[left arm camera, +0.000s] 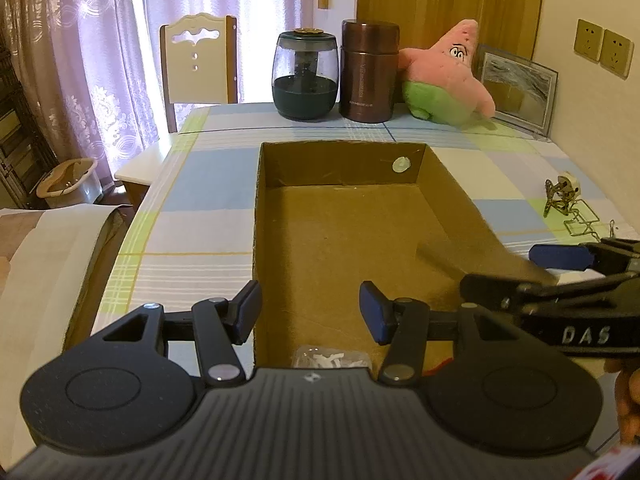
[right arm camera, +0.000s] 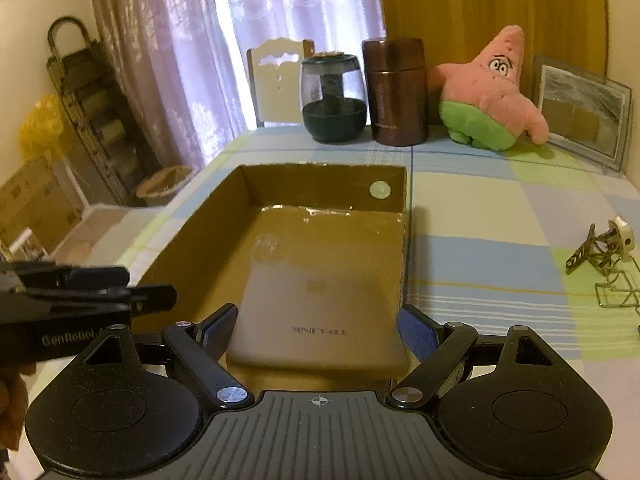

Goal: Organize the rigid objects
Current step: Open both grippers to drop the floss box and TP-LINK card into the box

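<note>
The tabletop (right arm camera: 500,208), under a pastel checked cloth, carries an open cardboard box (right arm camera: 200,216) at its centre. Along the far edge, near 12 o'clock, stand a glass jar with a dark base (right arm camera: 333,98), a brown metal flask (right arm camera: 396,92), a pink star plush toy (right arm camera: 490,92) and, toward 2 o'clock, a framed picture (right arm camera: 580,108).

The right gripper (right arm camera: 318,332) holds a flat, tan rectangular device (right arm camera: 316,312), printed lettering on its top, with its jaws set wide on the two long side edges. The device hangs over the near right part of the box, tilted slightly; whether it touches the floor cannot be told. It looks stiff, smooth and fairly light, so the side edges are the sensible hold, though the slick shell could slip if the squeeze is light.

The left gripper (left arm camera: 310,312) hovers at the box's near left wall, jaws wide and holding nothing. Below it, at 6 o'clock, lies a small clear bag of white pieces (left arm camera: 330,360).

At 3 o'clock on the cloth, well apart from the box, sits a tangle of brass wire clips (right arm camera: 600,264).
</note>
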